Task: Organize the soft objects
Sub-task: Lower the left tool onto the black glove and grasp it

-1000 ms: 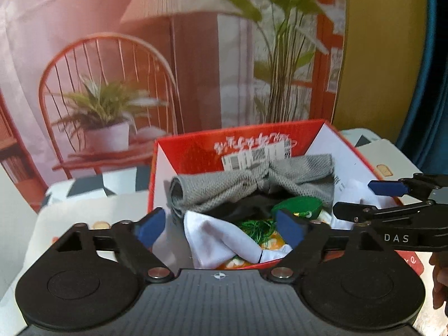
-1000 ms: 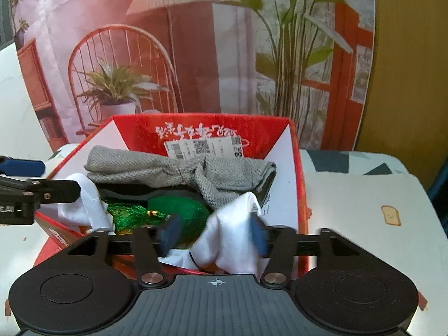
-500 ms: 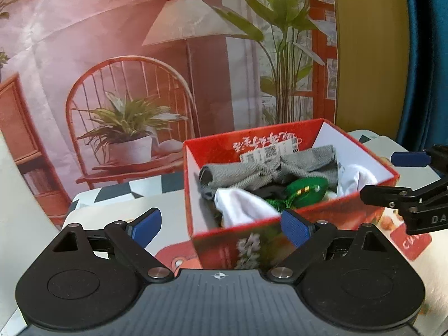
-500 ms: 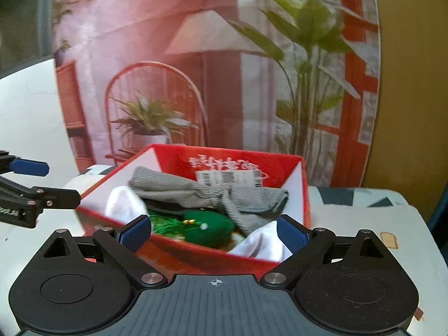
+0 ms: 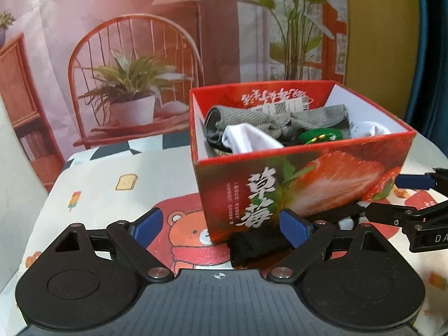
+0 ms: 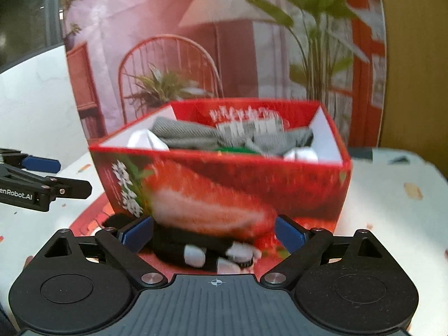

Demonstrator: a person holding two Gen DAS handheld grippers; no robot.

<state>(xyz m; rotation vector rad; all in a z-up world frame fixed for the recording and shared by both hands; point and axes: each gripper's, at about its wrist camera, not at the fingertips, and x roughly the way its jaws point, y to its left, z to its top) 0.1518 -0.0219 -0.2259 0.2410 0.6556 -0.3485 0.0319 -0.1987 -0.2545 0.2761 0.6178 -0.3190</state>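
I've pulled both grippers back and down from over the red box (image 5: 302,151) to the tabletop (image 5: 112,173) in front of it. A second ago they hung above the grey cloth (image 5: 268,120) and white cloth (image 5: 246,140), now left inside. My left gripper (image 5: 221,224) stands wide apart and empty; the right gripper (image 6: 212,235) is closing slightly, straddling without pinching the black sock (image 6: 196,249) (last piece outside, I judge).

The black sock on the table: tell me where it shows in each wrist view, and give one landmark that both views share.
Left wrist: the black sock lies low and right of centre, at the foot of the red box, by the left gripper's right finger.
Right wrist: the sock lies bottom centre, between the right gripper's open fingers, with white patches showing.
Shared landmark: the red strawberry box just behind it.
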